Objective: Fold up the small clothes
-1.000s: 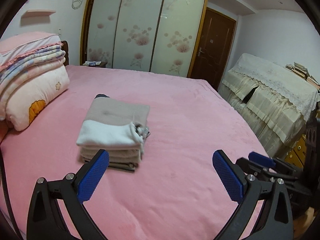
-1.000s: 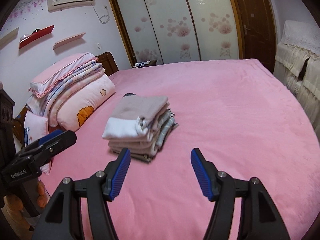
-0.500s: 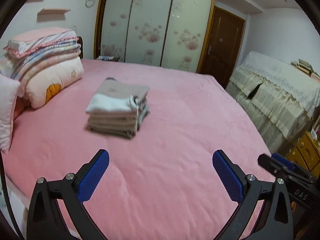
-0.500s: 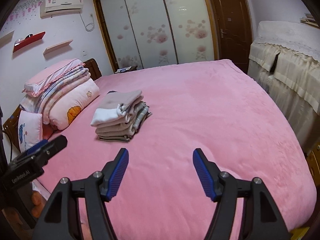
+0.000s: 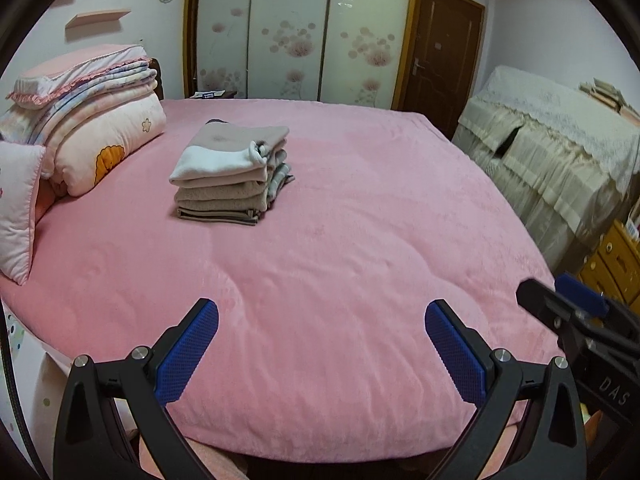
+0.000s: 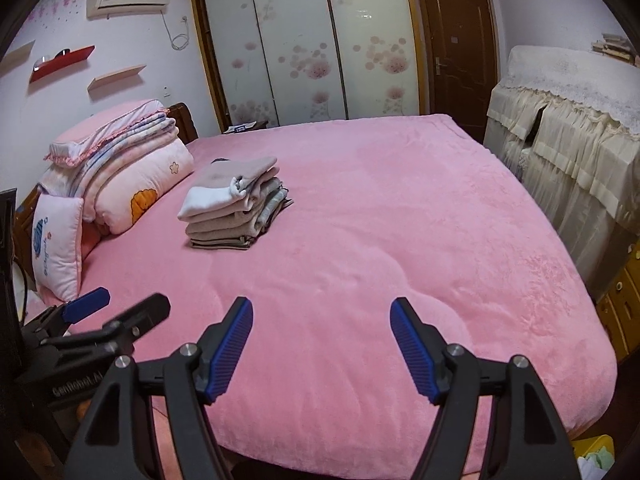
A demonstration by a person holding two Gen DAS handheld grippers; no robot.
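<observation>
Both claws, left claw and right claw, gape over the bed, apparently clear of the folded stack.

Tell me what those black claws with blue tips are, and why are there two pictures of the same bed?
Those are grippers, like big tongs. A person holds one in each hand, and each carries a little camera looking out along its fingers. So one picture comes from the left gripper and the other from the right gripper. Both are open and hold nothing. On the pink bed sits a neat stack of folded clothes, with folded quilts and a small pillow beside it. In each picture you can also spot the other gripper at the edge.
</observation>
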